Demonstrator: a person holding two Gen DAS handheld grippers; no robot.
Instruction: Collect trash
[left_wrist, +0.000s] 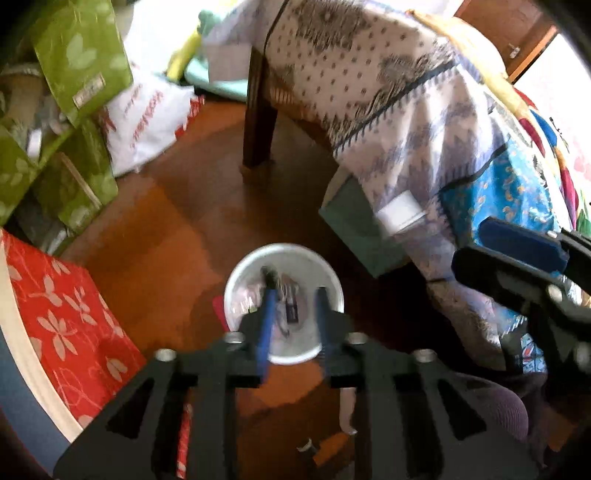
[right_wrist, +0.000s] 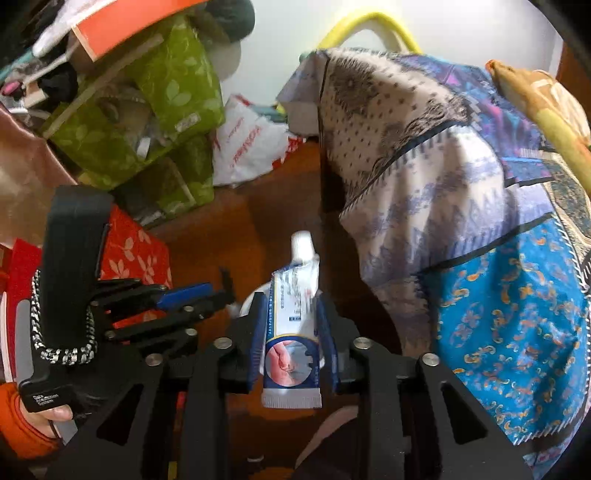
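above the white bin (left_wrist: 283, 295), right gripper (right_wrist: 293, 321) gripping tube (right_wrist: 295, 321)

Left wrist view looks steeply down past its fingers onto a white bin (left_wrist: 283, 306) close below on the wooden floor (left_wrist: 177, 229). Right wrist view faces forward and lower, a tube (right_wrist: 291, 332) filling its near foreground. Both share the patterned bedsheet (left_wrist: 406, 110) (draped at right), green boxes (right_wrist: 173, 85) and each other's gripper.

bare brown wooden floor (left_wrist: 177, 236) lies open around the round white bin (left_wrist: 242, 273). green leaf-print boxes (left_wrist: 79, 55) wall the left. patterned white-and-blue draped cloth (left_wrist: 417, 122) and dark wooden furniture leg (left_wrist: 258, 122) close the right.
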